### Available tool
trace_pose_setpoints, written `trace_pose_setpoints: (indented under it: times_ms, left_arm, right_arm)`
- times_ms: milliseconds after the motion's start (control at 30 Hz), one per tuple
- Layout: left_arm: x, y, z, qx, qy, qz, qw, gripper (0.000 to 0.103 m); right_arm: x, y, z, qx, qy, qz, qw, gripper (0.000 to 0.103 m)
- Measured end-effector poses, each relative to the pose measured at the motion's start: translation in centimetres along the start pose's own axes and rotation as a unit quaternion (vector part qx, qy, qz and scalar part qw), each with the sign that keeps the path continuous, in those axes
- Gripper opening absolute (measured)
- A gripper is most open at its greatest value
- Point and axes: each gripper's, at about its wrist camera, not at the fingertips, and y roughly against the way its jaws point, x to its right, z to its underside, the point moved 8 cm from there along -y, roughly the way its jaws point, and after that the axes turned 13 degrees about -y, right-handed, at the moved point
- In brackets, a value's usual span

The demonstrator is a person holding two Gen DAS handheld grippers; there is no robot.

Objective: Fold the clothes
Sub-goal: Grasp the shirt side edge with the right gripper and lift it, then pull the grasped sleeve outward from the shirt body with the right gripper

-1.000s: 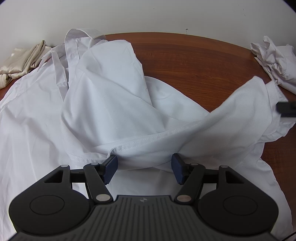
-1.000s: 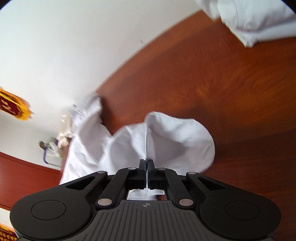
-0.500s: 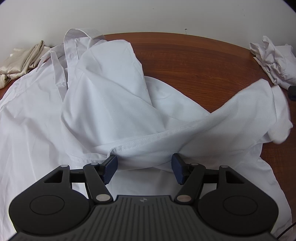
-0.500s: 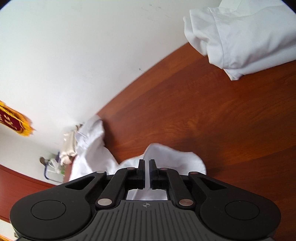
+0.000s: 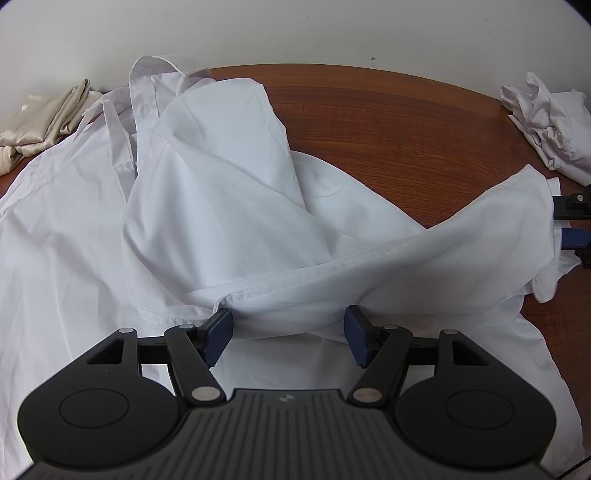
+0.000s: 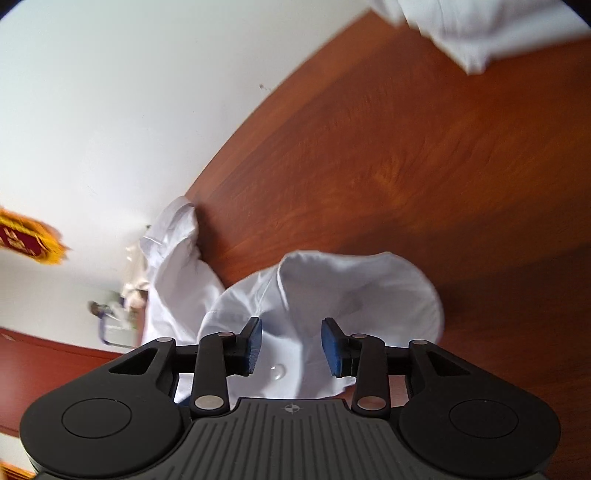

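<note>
A white shirt (image 5: 207, 206) lies rumpled across the brown wooden table (image 5: 406, 122). One sleeve (image 5: 461, 243) stretches from the middle out to the right. My left gripper (image 5: 288, 332) rests low on the shirt, jaws wide and open, with a seamed fold of cloth lying between its blue pads (image 5: 218, 332). My right gripper (image 6: 291, 345) sits at the sleeve's cuff (image 6: 332, 295). Its jaws are opening, and the cuff with its button lies loose between pads that no longer press on it. The right gripper (image 5: 572, 225) also shows at the right edge of the left wrist view.
A folded beige cloth (image 5: 40, 122) lies at the back left by the white wall. A crumpled white garment (image 5: 546, 125) sits at the back right, and the same white garment (image 6: 480, 33) shows in the right wrist view. Bare wood lies between it and the shirt.
My right gripper was shut on the sleeve cuff and has spread its jaws, sinking toward the table. The sleeve end now rests lower on the right. The left gripper has not moved.
</note>
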Motion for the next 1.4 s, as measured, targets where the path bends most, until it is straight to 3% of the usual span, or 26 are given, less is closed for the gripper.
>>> trace_pose_setpoints:
  times_ms: [100, 267, 433, 600, 733, 833, 933, 967, 1000, 1067, 1233, 1400]
  left_arm:
    - [0.1, 0.2, 0.1, 0.0, 0.001, 0.0, 1.0, 0.074]
    - [0.1, 0.3, 0.2, 0.001, 0.003, 0.0, 1.0, 0.075]
    - [0.1, 0.3, 0.3, 0.0, 0.005, 0.001, 1.0, 0.076]
    - [0.1, 0.3, 0.2, -0.001, 0.007, 0.002, 1.0, 0.076]
    - [0.0, 0.4, 0.2, -0.002, 0.004, 0.003, 1.0, 0.075]
    - [-0.3, 1.4, 0.0, 0.015, 0.013, 0.0, 0.9998, 0.075]
    - [-0.8, 3.1, -0.1, 0.042, 0.031, -0.003, 0.9986, 0.075]
    - [-0.9, 3.7, -0.1, 0.05, 0.036, -0.005, 0.9981, 0.075]
    - [-1.1, 4.3, 0.0, 0.054, 0.041, -0.007, 0.9977, 0.076]
    - [-1.5, 5.3, 0.3, 0.059, 0.051, -0.012, 0.9969, 0.076]
    - [-2.5, 7.9, 1.8, 0.06, 0.08, -0.02, 0.9948, 0.076]
    - [-3.4, 10.4, 4.4, 0.048, 0.121, -0.031, 0.991, 0.076]
  right_arm:
    - [0.2, -0.1, 0.1, -0.012, -0.019, -0.03, 0.999, 0.016]
    - [0.0, 3.0, -0.8, 0.002, -0.062, -0.091, 0.994, 0.013]
    - [-1.0, 6.7, -2.2, 0.023, -0.104, -0.155, 0.982, 0.011]
    - [-2.9, 9.0, -3.3, 0.041, -0.124, -0.211, 0.969, 0.003]
    - [-4.2, 9.5, -4.3, 0.062, -0.073, -0.179, 0.979, 0.005]
    - [-4.4, 9.2, -4.7, 0.068, -0.019, -0.126, 0.989, 0.009]
    - [-4.4, 8.7, -4.8, 0.065, 0.056, -0.06, 0.994, 0.019]
    - [-4.4, 8.6, -4.8, 0.066, 0.088, -0.036, 0.993, 0.03]
    - [-4.4, 8.4, -4.9, 0.067, 0.117, -0.016, 0.991, 0.049]
    - [-4.7, 8.1, -4.9, 0.063, 0.167, 0.006, 0.984, 0.069]
    - [-5.1, 5.9, -5.1, 0.026, 0.303, 0.044, 0.952, 0.077]
    - [-5.4, 3.3, -5.3, -0.022, 0.38, 0.039, 0.924, 0.084]
